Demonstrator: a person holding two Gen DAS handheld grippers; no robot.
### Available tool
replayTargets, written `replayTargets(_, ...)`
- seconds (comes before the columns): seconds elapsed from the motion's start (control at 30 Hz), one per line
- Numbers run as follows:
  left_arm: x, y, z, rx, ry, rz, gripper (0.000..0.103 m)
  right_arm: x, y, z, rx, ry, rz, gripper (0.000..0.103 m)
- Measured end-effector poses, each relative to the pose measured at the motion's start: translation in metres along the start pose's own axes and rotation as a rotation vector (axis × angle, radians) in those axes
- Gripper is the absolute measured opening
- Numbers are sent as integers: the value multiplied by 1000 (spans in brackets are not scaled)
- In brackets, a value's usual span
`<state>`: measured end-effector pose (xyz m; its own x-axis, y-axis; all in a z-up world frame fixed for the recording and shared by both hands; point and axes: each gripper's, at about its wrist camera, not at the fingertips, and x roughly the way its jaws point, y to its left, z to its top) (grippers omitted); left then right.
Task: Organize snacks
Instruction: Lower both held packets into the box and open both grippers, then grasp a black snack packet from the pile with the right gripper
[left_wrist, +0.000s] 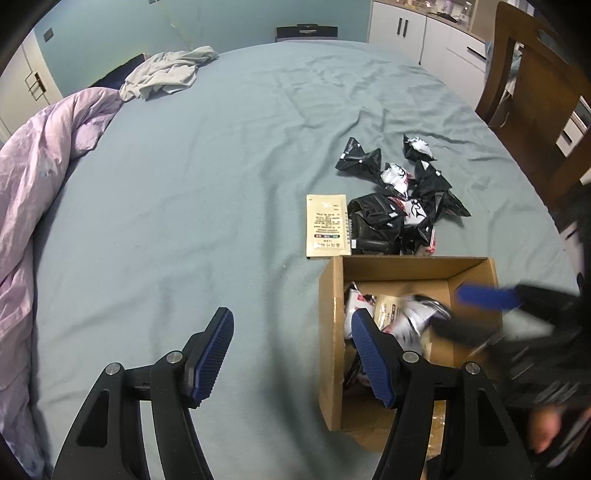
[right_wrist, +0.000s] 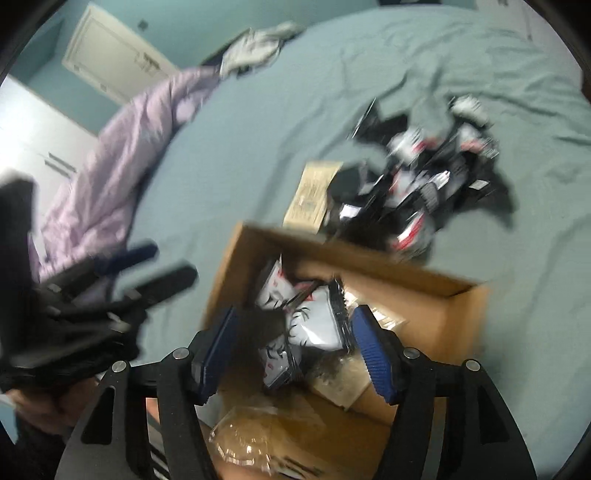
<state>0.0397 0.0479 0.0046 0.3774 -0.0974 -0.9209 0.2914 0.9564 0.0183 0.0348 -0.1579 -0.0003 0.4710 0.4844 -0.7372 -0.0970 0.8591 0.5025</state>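
Both tongs gaping, empty, right tongs (right_wrist: 291, 350) over cardboard box (left_wrist: 330, 295), beige sachet (left_wrist: 327, 225) lengthwise away.

Two wrist views, both taking in the cardboard box (left_wrist: 402, 266) on the bed.

The left wrist camera sits low, left of the box, facing up the bed toward the far wall. The right wrist camera hangs close above the box (right_wrist: 369, 266), tilted down into it and blurred. Both show the snack pile (left_wrist: 399, 192) beyond the box.
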Motion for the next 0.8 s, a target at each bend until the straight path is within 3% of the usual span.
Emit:
replayTargets(0.13,-3,-5,-2,20,-10,-13,67,-42,-17,9,-1,-64,-49,64)
replayTargets(0.27,-5,-9,-2,33,-17,-9,67,-74,-40,11,-30,-132,-198,64)
replayTargets(0.37,-4,-10,-2,32,-11,-21,67,-84,-69,6,80,-186,-281,64)
replayTargets(0.5,-3,-12,-1,33,-10,-13,67,-74,-96,5,239,-145,-244,64)
replayTargets(0.8,-6,-19,1,44,-23,-22,67,-41,-107,38,218,-61,-305,64)
